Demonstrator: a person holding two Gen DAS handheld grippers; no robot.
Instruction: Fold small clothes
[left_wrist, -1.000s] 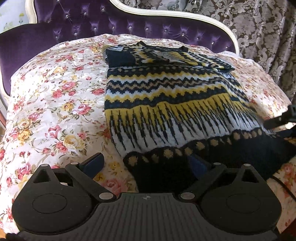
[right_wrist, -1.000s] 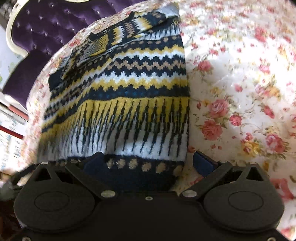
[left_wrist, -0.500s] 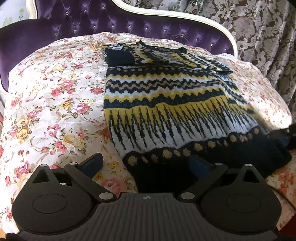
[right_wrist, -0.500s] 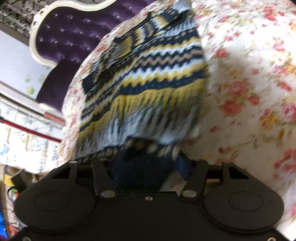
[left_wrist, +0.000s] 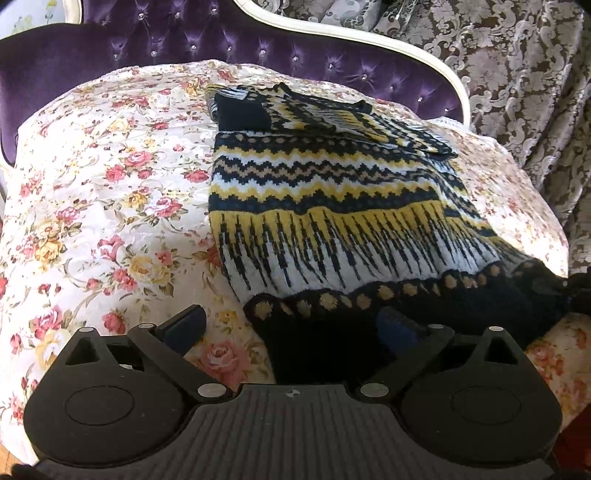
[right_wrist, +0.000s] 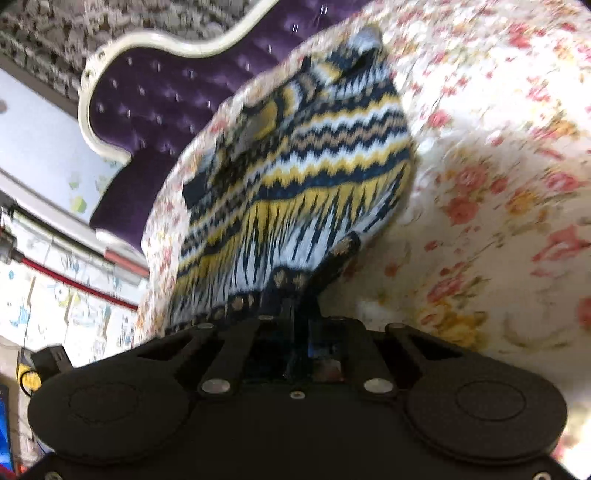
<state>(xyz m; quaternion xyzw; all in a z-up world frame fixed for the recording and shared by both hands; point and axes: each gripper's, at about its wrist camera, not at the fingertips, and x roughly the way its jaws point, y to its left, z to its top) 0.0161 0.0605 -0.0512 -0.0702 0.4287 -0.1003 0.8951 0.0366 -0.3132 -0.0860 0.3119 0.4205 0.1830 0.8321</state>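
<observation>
A knitted sweater (left_wrist: 332, 206) with navy, yellow and white zigzag bands lies on a floral bedspread (left_wrist: 110, 206), sleeves folded across its far end. My left gripper (left_wrist: 291, 328) is open, its fingers straddling the near left corner of the black hem. In the right wrist view my right gripper (right_wrist: 295, 325) is shut on the sweater's (right_wrist: 295, 177) hem at the right corner and lifts it off the bedspread (right_wrist: 498, 184). That view is blurred.
A purple tufted headboard (left_wrist: 184, 40) with a white frame stands behind the bed. Patterned curtains (left_wrist: 517, 74) hang at the right. The right gripper shows as a dark shape at the right edge of the left wrist view (left_wrist: 580, 291).
My right gripper has closed on the hem's right corner and raised it, tilting left. My left gripper stays open at the left corner, barely moved.
</observation>
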